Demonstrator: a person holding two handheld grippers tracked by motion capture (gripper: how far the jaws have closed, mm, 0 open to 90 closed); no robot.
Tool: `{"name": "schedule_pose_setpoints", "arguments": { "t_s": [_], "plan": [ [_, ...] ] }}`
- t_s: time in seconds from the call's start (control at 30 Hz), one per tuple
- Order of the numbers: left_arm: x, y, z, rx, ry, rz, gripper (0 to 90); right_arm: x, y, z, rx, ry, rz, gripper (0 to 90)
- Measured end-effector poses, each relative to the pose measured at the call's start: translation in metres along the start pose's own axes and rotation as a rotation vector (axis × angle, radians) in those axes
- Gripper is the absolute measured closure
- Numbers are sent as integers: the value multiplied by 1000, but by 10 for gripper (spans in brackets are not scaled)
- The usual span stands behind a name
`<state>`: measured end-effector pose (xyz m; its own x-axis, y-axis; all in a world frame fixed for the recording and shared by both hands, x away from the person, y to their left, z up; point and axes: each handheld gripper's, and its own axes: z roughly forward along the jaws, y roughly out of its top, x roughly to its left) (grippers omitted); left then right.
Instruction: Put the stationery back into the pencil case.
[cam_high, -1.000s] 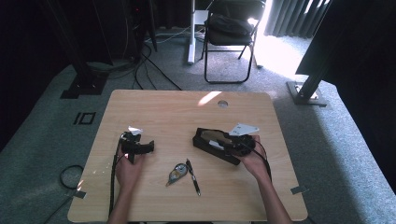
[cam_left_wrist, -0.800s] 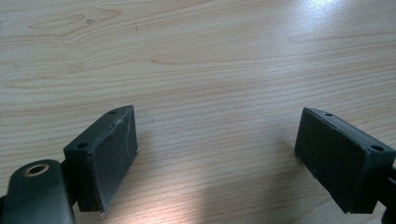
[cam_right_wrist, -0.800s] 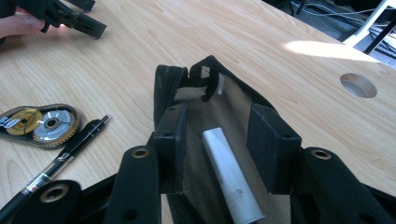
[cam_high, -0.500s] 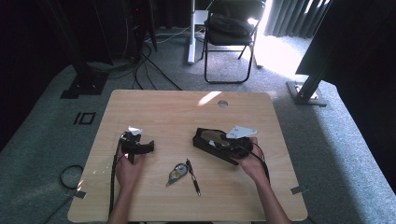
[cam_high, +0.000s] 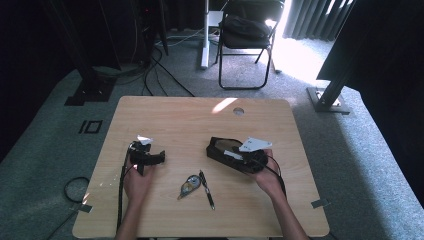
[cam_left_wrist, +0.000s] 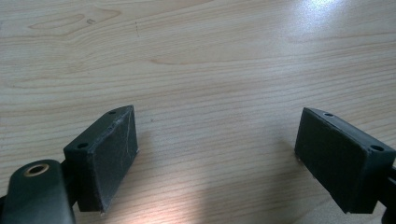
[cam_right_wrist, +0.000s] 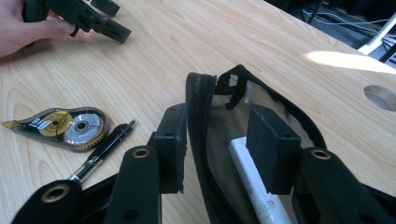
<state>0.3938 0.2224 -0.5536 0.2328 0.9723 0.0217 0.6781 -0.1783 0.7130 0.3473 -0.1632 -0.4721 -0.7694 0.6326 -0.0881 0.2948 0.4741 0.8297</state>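
Note:
A black pencil case (cam_high: 220, 148) lies unzipped right of the table's middle. My right gripper (cam_high: 236, 156) straddles its long rim. In the right gripper view the case (cam_right_wrist: 198, 107) shows a tan lining and a white pen (cam_right_wrist: 254, 189) inside. There my right gripper (cam_right_wrist: 217, 116) is open, one jaw outside the rim and the other inside the case. My left gripper (cam_high: 157, 158) rests low at the table's left, held by a hand. Its jaws stand wide, and in its own view my left gripper (cam_left_wrist: 219, 116) has only bare wood between them. The left gripper (cam_right_wrist: 114, 18) also appears far off in the right gripper view.
A correction tape dispenser (cam_high: 188, 186) and a black pen (cam_high: 206, 189) lie side by side near the table's (cam_high: 170, 120) front middle; the dispenser (cam_right_wrist: 65, 127) and pen (cam_right_wrist: 105, 149) sit just left of the case. A cable hole (cam_high: 238, 111) is at the far edge. A chair (cam_high: 247, 35) stands beyond.
My right gripper has edged slightly left along the pencil case. The left gripper, the dispenser and the pen have stayed where they were.

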Motion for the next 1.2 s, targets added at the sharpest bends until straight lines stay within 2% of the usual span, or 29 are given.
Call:
{"name": "schedule_pose_setpoints", "arguments": {
  "t_s": [1.2],
  "plan": [
    [0, 0, 0, 0, 0, 0, 134, 30, 1, 9, -4, 50, -42, 589]
  ]
}}
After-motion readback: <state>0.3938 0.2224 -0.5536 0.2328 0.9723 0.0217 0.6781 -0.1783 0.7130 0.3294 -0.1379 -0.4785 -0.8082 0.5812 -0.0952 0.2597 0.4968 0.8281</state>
